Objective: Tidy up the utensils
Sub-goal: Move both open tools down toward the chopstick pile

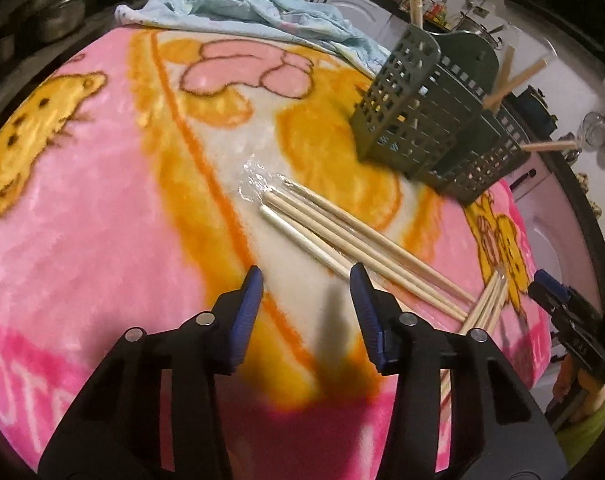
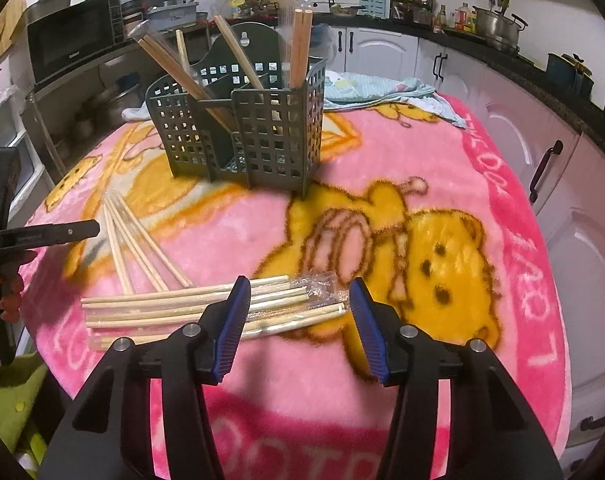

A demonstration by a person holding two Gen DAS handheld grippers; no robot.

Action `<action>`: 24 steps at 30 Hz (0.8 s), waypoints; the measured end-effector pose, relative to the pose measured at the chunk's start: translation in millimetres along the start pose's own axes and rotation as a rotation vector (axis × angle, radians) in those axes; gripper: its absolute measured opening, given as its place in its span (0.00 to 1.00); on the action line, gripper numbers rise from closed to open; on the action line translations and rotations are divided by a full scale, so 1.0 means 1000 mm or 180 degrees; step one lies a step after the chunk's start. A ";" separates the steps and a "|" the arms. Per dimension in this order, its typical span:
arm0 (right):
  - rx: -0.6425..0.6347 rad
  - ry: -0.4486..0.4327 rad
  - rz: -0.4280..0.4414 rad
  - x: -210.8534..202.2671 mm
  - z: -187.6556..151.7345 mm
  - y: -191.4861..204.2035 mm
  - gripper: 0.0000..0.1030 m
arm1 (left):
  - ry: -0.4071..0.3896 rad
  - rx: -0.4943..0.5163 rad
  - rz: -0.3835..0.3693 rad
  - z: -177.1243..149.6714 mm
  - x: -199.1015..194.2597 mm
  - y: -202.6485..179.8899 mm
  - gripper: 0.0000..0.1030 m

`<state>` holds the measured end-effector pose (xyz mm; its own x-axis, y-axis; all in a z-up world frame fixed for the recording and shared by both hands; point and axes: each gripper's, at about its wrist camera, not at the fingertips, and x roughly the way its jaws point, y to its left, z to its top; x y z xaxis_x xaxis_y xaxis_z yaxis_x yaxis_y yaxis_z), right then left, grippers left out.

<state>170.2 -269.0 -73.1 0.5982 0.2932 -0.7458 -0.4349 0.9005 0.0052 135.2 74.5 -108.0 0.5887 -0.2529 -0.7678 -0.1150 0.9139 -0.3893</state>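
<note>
Wooden chopsticks in clear wrap (image 1: 366, 240) lie on the pink blanket just ahead of my open, empty left gripper (image 1: 308, 280). A second bundle (image 1: 488, 300) lies to their right. A dark green slotted utensil holder (image 1: 426, 120) stands beyond, with several chopsticks upright in it. In the right wrist view my right gripper (image 2: 298, 292) is open and empty, directly over a wrapped pile of chopsticks (image 2: 182, 304). A loose set of chopsticks (image 2: 142, 244) lies to the left, and the holder (image 2: 246, 128) stands behind. The left gripper (image 2: 42, 232) shows at the left edge.
A pink cartoon-bear blanket (image 2: 442, 184) covers the table. A crumpled light blue cloth (image 1: 262, 8) lies at the far edge. Kitchen cabinets (image 2: 542, 140), a microwave (image 2: 70, 40) and cluttered counters surround the table. The right gripper (image 1: 558, 304) shows at the right edge of the left wrist view.
</note>
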 end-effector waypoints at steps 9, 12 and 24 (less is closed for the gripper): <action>0.0044 0.0036 -0.0022 0.003 0.000 -0.004 0.48 | -0.0221 -0.0237 0.0014 0.028 -0.003 0.025 0.37; 0.0063 0.0047 -0.0034 0.004 -0.001 -0.006 0.47 | -0.0255 -0.0295 0.0012 0.038 -0.002 0.036 0.37; 0.0132 0.0062 -0.0104 0.003 -0.003 -0.014 0.47 | -0.0091 0.0008 -0.0085 0.059 0.018 0.032 0.10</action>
<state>176.1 -281.5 -77.0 0.5981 0.2574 -0.7589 -0.3868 0.9221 0.0080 189.6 117.8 -103.9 0.6142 -0.2681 -0.7422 -0.0969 0.9078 -0.4081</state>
